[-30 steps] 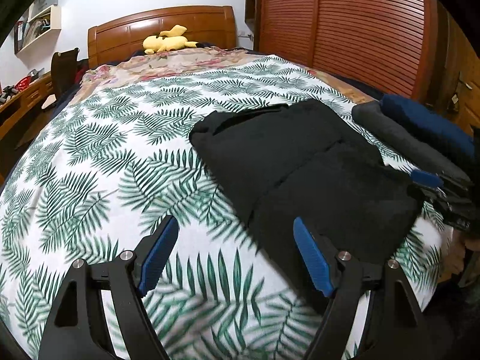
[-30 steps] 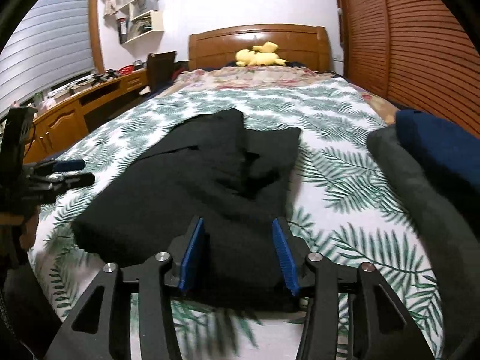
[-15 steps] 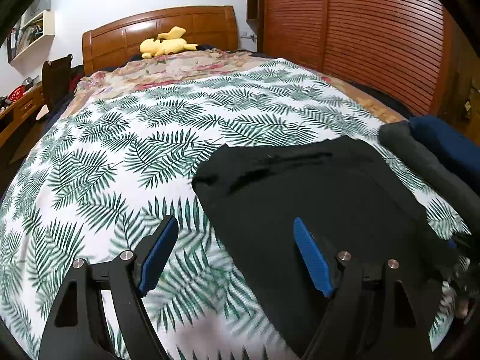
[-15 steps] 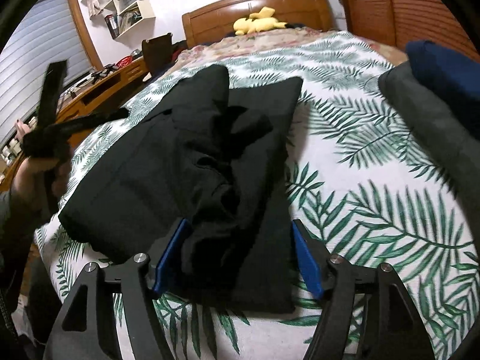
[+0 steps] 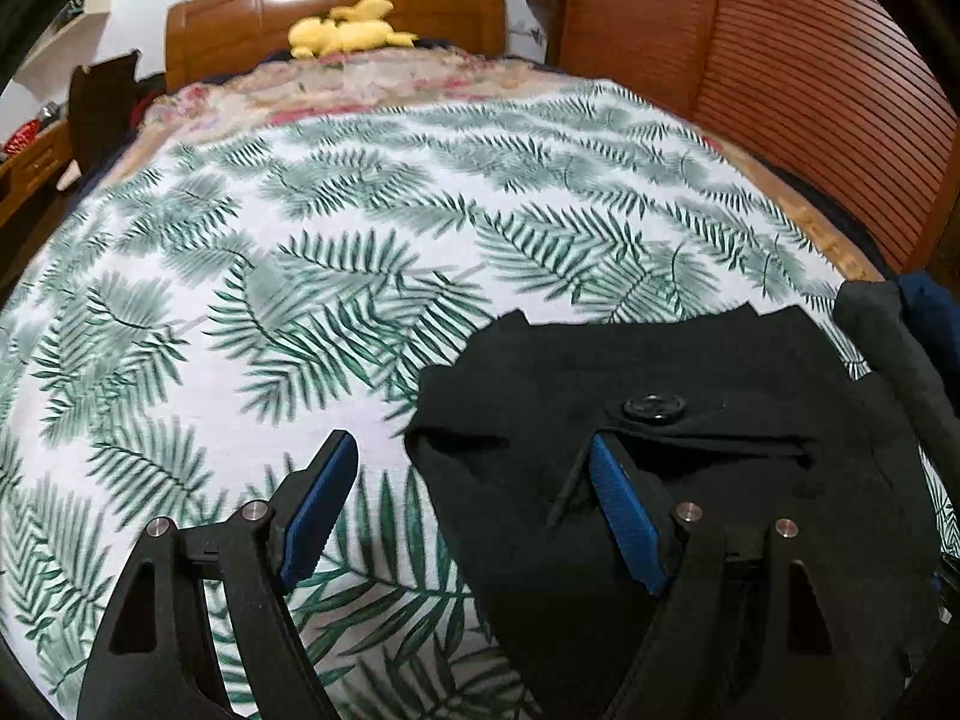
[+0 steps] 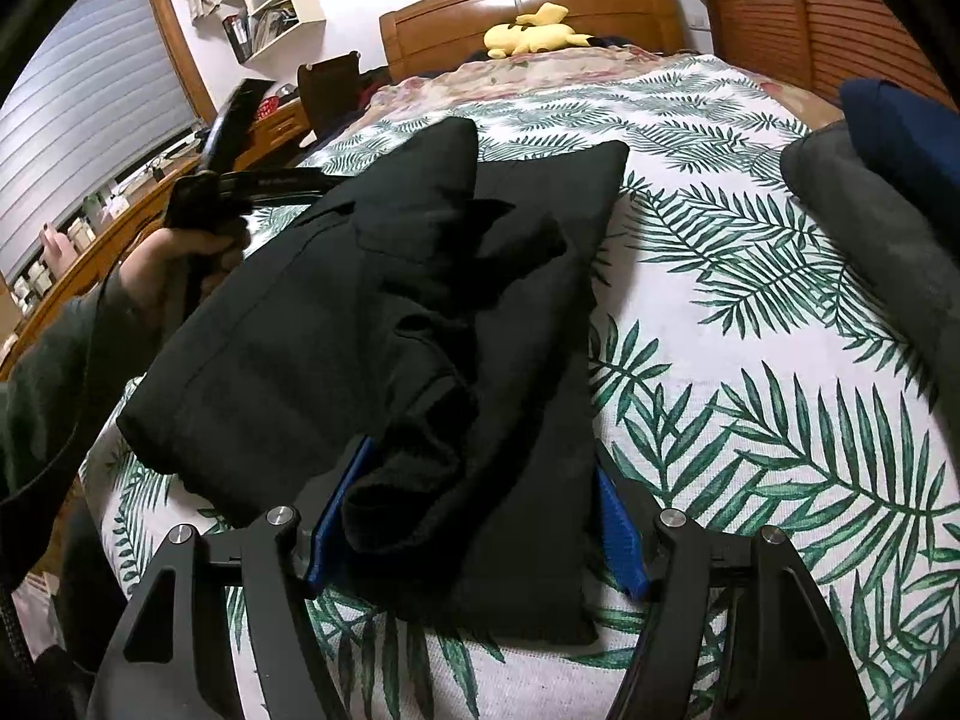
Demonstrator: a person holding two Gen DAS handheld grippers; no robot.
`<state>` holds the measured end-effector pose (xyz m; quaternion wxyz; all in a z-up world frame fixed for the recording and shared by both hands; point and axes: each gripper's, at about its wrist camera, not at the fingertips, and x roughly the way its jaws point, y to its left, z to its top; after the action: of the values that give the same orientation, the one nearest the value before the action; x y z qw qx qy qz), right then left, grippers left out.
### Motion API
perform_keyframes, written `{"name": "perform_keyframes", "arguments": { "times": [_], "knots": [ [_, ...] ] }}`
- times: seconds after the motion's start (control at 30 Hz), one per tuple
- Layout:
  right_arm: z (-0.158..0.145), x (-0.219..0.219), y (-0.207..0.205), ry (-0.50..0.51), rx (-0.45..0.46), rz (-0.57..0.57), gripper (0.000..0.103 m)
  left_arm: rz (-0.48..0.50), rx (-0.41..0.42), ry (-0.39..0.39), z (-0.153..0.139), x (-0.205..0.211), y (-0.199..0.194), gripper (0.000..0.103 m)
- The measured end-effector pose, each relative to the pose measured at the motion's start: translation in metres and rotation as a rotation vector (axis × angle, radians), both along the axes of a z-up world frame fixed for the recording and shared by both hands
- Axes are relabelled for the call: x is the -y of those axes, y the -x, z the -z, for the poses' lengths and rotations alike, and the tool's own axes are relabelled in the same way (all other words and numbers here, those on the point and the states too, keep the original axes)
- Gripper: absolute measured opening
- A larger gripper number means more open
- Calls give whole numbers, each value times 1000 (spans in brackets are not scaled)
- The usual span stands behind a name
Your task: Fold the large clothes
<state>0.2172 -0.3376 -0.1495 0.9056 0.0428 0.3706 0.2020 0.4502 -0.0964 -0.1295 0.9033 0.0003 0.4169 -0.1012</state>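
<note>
A black garment (image 5: 690, 438) with a large button (image 5: 654, 407) lies partly folded on the fern-print bedspread (image 5: 300, 276). In the right wrist view the black garment (image 6: 384, 324) lies bunched at its near end. My left gripper (image 5: 474, 498) is open, its right finger over the garment's left part, its left finger over the bedspread. My right gripper (image 6: 474, 528) is open wide, with the garment's near bunched edge between its fingers. The left gripper and the hand that holds it show at the left of the right wrist view (image 6: 228, 180).
A folded grey garment (image 6: 870, 222) and a navy one (image 6: 900, 126) lie at the bed's right edge. A yellow plush toy (image 5: 348, 30) sits by the wooden headboard (image 5: 336, 0). A wooden wardrobe (image 5: 750, 78) stands to the right, a desk (image 6: 120, 204) to the left.
My left gripper has moved in over the garment's left side. My right gripper has moved forward and opened wider around the garment's near edge.
</note>
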Motion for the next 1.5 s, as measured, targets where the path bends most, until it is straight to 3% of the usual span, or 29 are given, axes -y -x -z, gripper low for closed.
{"name": "perform_keyframes", "arguments": {
  "times": [0.27,0.57,0.67,0.73,0.83,0.97,1.03,1.23,1.5],
  "knots": [
    [0,-4,-1,13,4,-4,70,-8,-33,16,17,6,-5,80],
    [2,-7,-1,28,2,-20,70,-27,-120,172,29,-7,-11,77],
    [2,-7,-2,18,-6,-26,70,-2,-127,190,26,-3,-9,61],
    [3,-7,-3,9,-10,-30,69,10,-115,155,22,4,-6,49],
    [1,-9,-2,-30,-6,-76,48,9,-105,121,16,11,-3,34],
    [-4,-6,-3,-46,13,-86,34,-15,-69,61,6,17,8,21],
    [-11,0,-1,-53,38,-84,26,-26,-40,47,-5,16,18,17],
    [-19,25,1,-107,67,-47,21,-30,19,27,-32,1,67,16],
    [-14,38,4,-168,51,-54,22,-53,64,47,-26,-28,166,16]
  ]
}}
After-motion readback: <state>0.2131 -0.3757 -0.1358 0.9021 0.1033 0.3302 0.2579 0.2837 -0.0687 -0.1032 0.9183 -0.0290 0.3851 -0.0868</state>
